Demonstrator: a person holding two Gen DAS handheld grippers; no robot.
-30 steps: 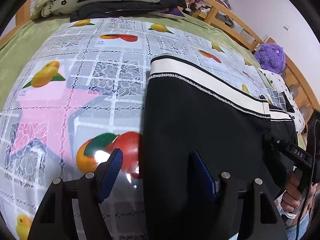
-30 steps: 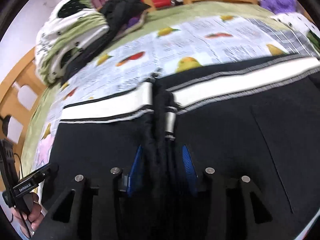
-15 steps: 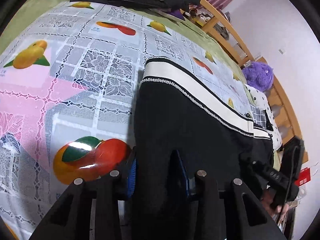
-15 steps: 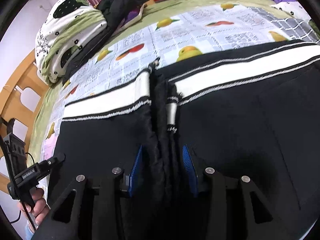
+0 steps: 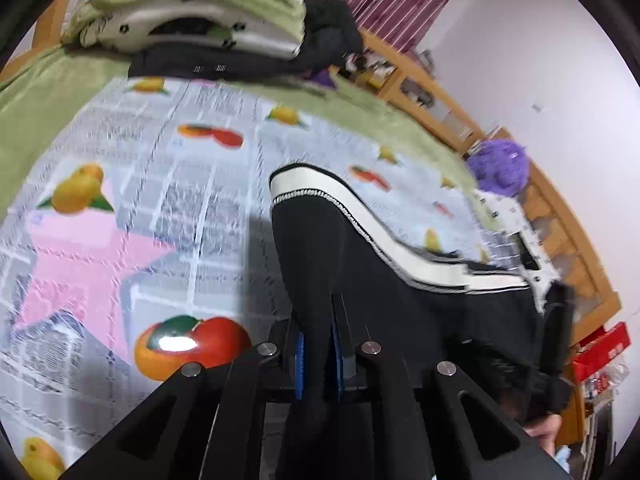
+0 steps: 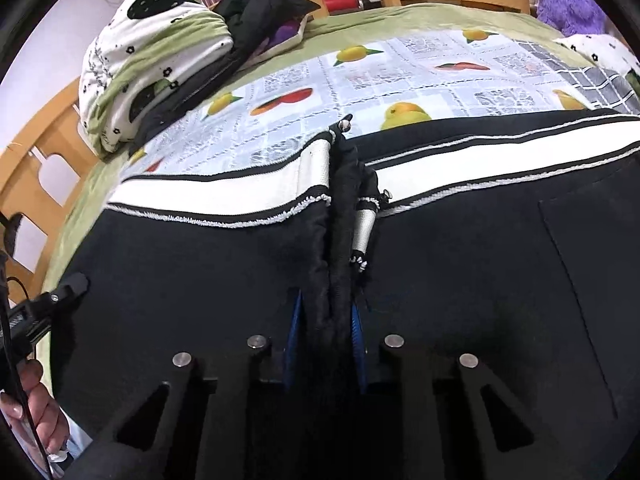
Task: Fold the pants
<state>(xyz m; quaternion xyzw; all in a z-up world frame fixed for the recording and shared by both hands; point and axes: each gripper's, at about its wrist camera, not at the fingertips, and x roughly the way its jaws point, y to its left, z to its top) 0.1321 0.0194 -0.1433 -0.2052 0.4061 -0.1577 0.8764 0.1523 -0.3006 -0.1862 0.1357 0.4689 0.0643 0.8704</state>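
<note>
Black pants (image 5: pixel 400 296) with a white waistband (image 5: pixel 384 236) lie on a fruit-print cloth (image 5: pixel 120 208) on a bed. My left gripper (image 5: pixel 318 356) is shut on the pants' left edge and holds it lifted off the cloth. In the right wrist view the pants (image 6: pixel 460 260) fill the lower frame, waistband (image 6: pixel 224 196) at the far side, open fly (image 6: pixel 344 208) in the middle. My right gripper (image 6: pixel 325 344) is shut on the bunched fabric below the fly. The left gripper (image 6: pixel 48 304) also shows at the left edge there.
Folded green-and-white bedding (image 5: pixel 192 12) and a dark jacket (image 5: pixel 248 60) are piled at the far end of the bed. A purple plush toy (image 5: pixel 500 166) sits by the wooden bed rail (image 5: pixel 568 240). A red box (image 5: pixel 600 350) stands beyond the bed.
My left gripper has closed from wide open onto the pants' left edge and raised it off the cloth. My right gripper has stayed shut on the fly fabric.
</note>
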